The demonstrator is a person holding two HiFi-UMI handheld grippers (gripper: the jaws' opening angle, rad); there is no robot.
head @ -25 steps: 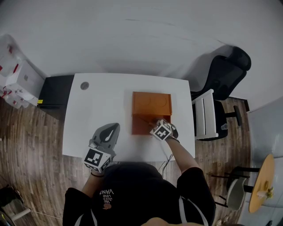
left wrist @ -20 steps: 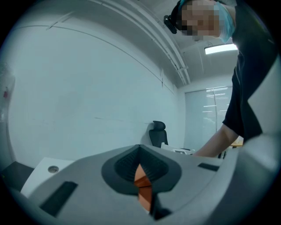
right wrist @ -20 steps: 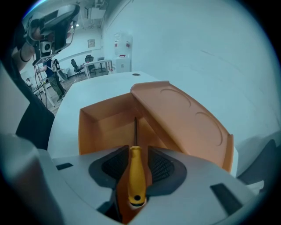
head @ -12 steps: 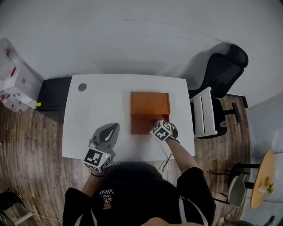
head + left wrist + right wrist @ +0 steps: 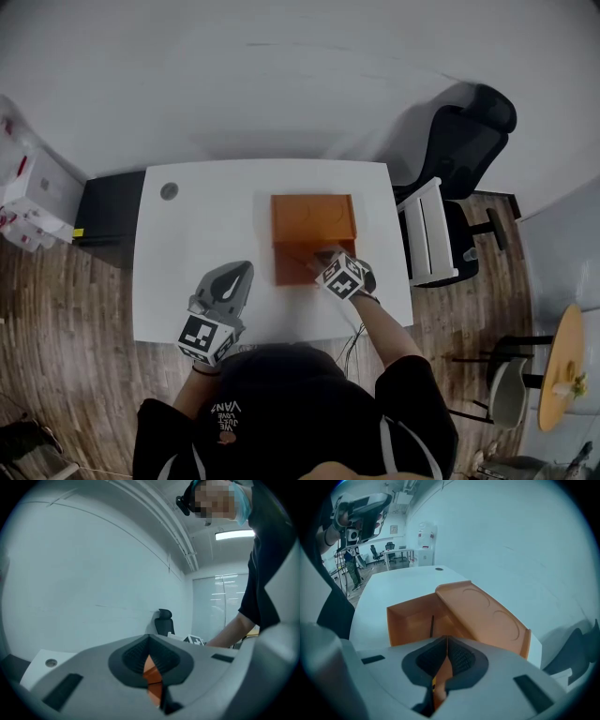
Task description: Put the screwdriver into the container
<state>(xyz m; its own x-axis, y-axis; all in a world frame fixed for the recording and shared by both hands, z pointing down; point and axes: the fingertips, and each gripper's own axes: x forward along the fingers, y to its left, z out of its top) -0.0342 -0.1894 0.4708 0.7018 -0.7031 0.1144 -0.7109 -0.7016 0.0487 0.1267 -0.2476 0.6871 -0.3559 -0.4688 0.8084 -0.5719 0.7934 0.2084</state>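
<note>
Hiding from head view, screwdriver [image 5: 431, 626] lies inside container [image 5: 412, 615].

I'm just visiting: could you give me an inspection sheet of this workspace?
Surface: white table.
Job's things: orange container, lid open; thin dark screwdriver shaft inside it.
Clutter: round grommet near far left corner.
Grippers: left gripper shut, empty, at near edge; right gripper closing, jaws all but together, nothing clearly between them.
Cables: thin cable below near edge.
Surroundings: black chair, wood floor, white boxes.
</note>
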